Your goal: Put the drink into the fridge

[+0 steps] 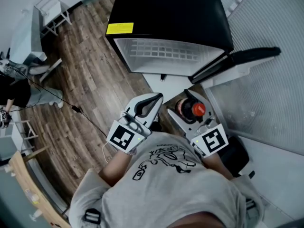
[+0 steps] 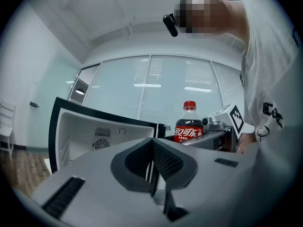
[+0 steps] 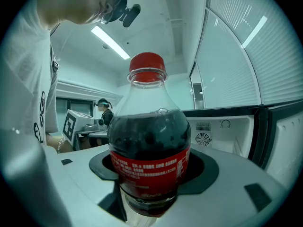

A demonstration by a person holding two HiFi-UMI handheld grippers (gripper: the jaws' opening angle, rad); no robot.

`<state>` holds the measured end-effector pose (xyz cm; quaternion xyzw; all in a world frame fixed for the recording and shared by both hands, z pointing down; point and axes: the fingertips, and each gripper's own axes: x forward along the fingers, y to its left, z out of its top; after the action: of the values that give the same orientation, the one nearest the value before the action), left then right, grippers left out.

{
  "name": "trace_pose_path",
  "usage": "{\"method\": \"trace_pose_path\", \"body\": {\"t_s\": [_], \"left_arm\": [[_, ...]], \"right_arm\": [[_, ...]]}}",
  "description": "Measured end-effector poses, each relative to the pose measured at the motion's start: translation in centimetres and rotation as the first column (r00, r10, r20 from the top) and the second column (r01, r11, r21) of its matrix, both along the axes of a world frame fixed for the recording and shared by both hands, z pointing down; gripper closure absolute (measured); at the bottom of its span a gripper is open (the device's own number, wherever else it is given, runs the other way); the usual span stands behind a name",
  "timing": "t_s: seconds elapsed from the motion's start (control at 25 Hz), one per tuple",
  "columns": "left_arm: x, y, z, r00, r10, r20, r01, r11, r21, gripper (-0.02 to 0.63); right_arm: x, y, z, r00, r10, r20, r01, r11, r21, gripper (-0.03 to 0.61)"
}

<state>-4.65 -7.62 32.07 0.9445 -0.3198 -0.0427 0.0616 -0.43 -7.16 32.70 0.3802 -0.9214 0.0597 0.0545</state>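
Observation:
The drink is a cola bottle point(image 1: 192, 109) with a red cap and red label, standing upright between the jaws of my right gripper point(image 1: 189, 107), which is shut on its body. It fills the right gripper view as the bottle point(image 3: 149, 160). My left gripper point(image 1: 156, 99) is beside it on the left, shut with nothing in it, its tips meeting point(image 2: 152, 148). The black mini fridge point(image 1: 166, 51) stands just ahead with its door point(image 1: 242, 61) swung open to the right and its white inside bare. From the left gripper view I see the bottle point(image 2: 189, 126) and the fridge point(image 2: 94, 131).
A frosted glass wall point(image 1: 270, 80) runs along the right, close behind the open door. The floor point(image 1: 90, 75) is wood planks with a cable across it. A person point(image 1: 14, 91) sits at far left near a white rack point(image 1: 50, 8). A wooden tabletop edge point(image 1: 28, 189) lies at lower left.

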Motion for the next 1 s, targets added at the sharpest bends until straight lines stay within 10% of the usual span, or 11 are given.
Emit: {"method": "trace_pose_path", "body": {"t_s": [1.0], "left_arm": [[-0.3,-5.8,0.2,1.0,0.008,0.006,-0.008,1.0,-0.003,0.612]], "right_arm": [[-0.3,-6.4,0.9,1.0,0.023,0.018,-0.022,1.0,-0.017,0.255]]}}
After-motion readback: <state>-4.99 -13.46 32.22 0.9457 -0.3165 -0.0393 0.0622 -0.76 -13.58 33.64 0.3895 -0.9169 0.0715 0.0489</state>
